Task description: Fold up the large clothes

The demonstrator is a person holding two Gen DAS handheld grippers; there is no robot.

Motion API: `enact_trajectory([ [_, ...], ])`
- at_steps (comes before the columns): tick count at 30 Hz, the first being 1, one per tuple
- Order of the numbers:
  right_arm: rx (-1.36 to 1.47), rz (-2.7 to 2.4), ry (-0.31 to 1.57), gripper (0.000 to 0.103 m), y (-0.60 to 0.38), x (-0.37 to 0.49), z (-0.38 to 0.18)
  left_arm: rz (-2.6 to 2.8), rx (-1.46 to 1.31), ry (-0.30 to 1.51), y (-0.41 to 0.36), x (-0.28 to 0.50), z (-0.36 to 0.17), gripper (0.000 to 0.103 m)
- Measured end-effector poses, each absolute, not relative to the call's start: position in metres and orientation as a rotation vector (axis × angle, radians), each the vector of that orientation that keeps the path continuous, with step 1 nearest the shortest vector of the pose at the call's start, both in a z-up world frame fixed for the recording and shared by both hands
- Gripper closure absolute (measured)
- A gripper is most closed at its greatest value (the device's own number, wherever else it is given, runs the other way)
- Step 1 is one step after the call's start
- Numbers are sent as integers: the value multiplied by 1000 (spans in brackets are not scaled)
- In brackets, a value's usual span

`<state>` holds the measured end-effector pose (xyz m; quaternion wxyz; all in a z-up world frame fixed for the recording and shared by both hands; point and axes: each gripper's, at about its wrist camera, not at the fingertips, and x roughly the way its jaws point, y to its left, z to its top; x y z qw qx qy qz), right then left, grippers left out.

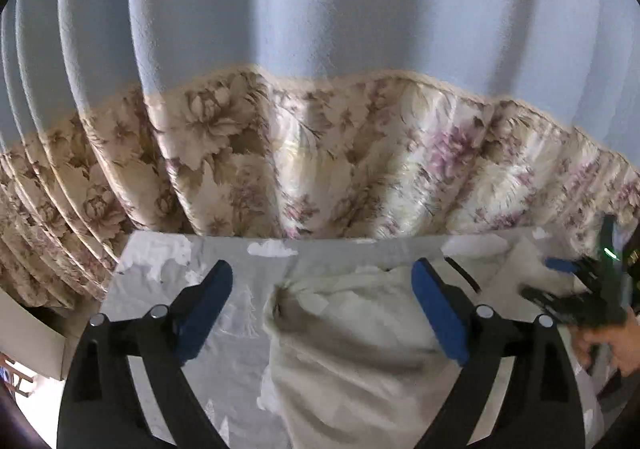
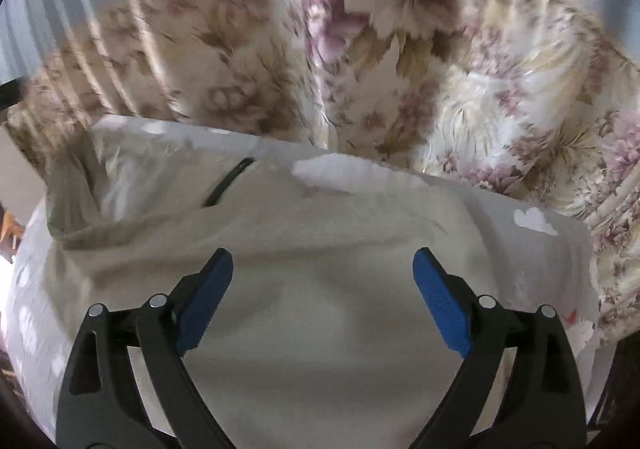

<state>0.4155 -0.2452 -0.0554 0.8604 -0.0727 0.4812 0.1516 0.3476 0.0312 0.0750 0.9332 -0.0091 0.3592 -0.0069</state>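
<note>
— Cream cloth, the garment (image 2: 320,289), lies rumpled on the bench (image 1: 240,329) with its patterned grey cover, near the floral curtain (image 1: 320,161). Its dark zip (image 2: 228,181) sits at the far left.

— Both sets of fingers?

— Left gripper (image 1: 322,309) and right gripper (image 2: 322,297) are spread wide above it, holding nothing.

— Risks?

— Probably pinching one layer only, dragging the cover, or snagging that curtain behind.

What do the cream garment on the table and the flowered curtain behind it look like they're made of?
The cream garment looks like soft matte knit, perhaps cotton fleece: it lies in thick, rounded folds with no shine, and a dark zip crosses it. The flowered curtain looks like a woven satin-type fabric: its pleats catch glossy highlights. Neither can be told for sure.
</note>
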Motion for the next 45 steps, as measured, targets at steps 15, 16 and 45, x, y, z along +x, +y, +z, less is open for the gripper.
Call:
enact_trajectory([
  [15, -106, 30, 1011, 12, -304, 466, -61, -125, 67, 902, -74, 372, -35, 12],
  [16, -95, 36, 988, 13, -313, 455, -55, -123, 65, 912, -82, 373, -40, 12],
  [45, 214, 473, 891, 89, -366, 330, 0, -87, 49, 945, -146, 377, -106, 4],
])
